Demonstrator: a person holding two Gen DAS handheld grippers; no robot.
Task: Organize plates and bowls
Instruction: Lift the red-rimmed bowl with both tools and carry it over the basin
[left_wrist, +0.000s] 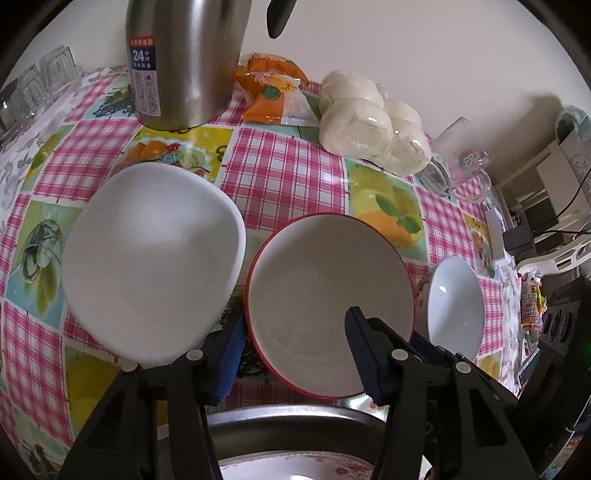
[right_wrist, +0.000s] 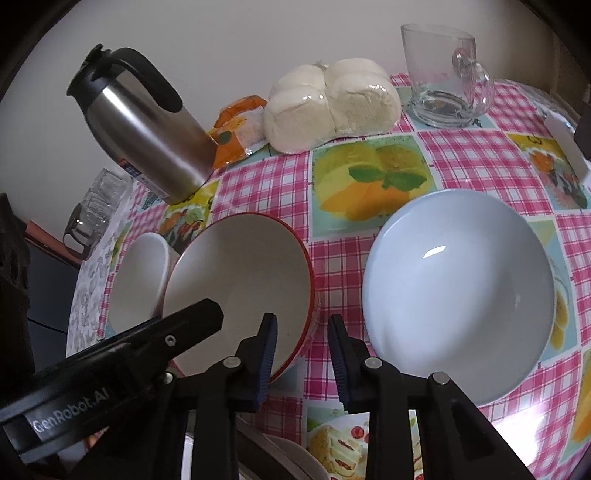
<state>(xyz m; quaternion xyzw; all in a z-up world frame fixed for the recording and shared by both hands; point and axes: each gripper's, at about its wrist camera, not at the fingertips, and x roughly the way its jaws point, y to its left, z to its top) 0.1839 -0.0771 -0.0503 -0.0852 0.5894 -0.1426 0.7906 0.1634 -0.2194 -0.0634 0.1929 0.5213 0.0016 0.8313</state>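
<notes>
Left hand-held gripper (left_wrist: 295, 354) part-open astride red-rimmed bowl (left_wrist: 328, 291) rim; right hand-held gripper (right_wrist: 303, 358) narrow, empty; white bowl (left_wrist: 151, 258) alongside.

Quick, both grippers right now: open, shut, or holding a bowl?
Left gripper: open, straddling the near rim of the red-rimmed bowl, pads not visibly pressing.
Right gripper: open, straddling the same bowl's right rim, not clamped.

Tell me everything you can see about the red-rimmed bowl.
The red-rimmed bowl is round, glossy, cream-white inside and red outside, empty and upright on the checked tablecloth, between a white dish and a pale blue bowl. Both grippers straddle its rim, one finger inside, one outside; whether they pinch it is unclear.
</notes>
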